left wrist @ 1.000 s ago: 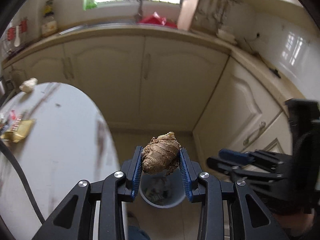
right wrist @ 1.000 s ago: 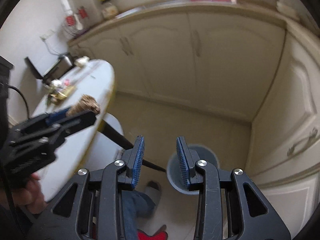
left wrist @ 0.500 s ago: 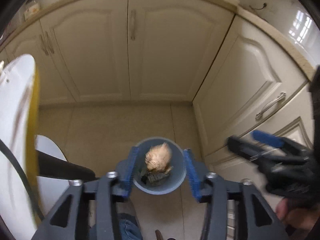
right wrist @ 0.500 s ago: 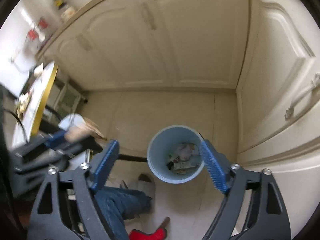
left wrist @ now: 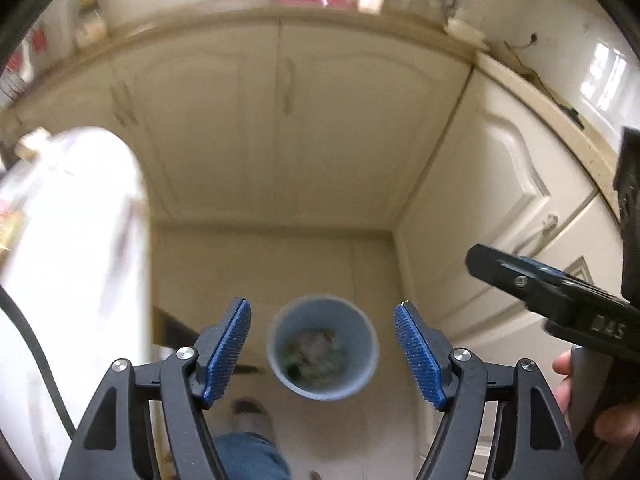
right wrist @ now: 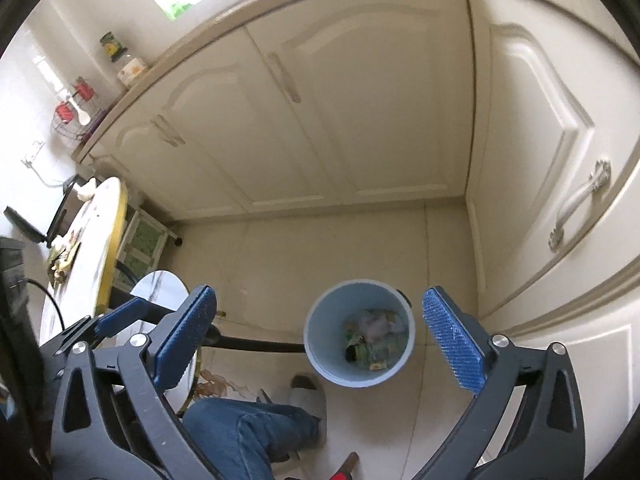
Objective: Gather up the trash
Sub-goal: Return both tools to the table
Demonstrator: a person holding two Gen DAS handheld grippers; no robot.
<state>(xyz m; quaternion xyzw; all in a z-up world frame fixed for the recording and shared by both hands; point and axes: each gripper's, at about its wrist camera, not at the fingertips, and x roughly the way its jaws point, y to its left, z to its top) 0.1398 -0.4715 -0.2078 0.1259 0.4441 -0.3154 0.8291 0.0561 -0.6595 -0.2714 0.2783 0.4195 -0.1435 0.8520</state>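
A light blue trash bin [left wrist: 322, 351] stands on the tiled floor with several pieces of trash inside. It also shows in the right wrist view [right wrist: 359, 332]. My left gripper [left wrist: 322, 350] is open and empty, high above the bin. My right gripper [right wrist: 320, 334] is wide open and empty, also above the bin. The right gripper shows at the right edge of the left wrist view [left wrist: 560, 300]. The left gripper shows at the lower left of the right wrist view [right wrist: 116, 320]. More trash [right wrist: 60, 258] lies on the white round table [right wrist: 90, 264].
Cream cabinets [right wrist: 340, 112] line the far wall and the right side. The white table [left wrist: 68, 256] is to the left, with a small white stool [right wrist: 160, 288] beside it. The person's jeans leg [right wrist: 240, 428] and slipper [right wrist: 308, 392] are below.
My left gripper opened and let go of the brown ginger piece, which fell into the bin. My right gripper opened wide. Both views tilted down, then the left one tilted back up.
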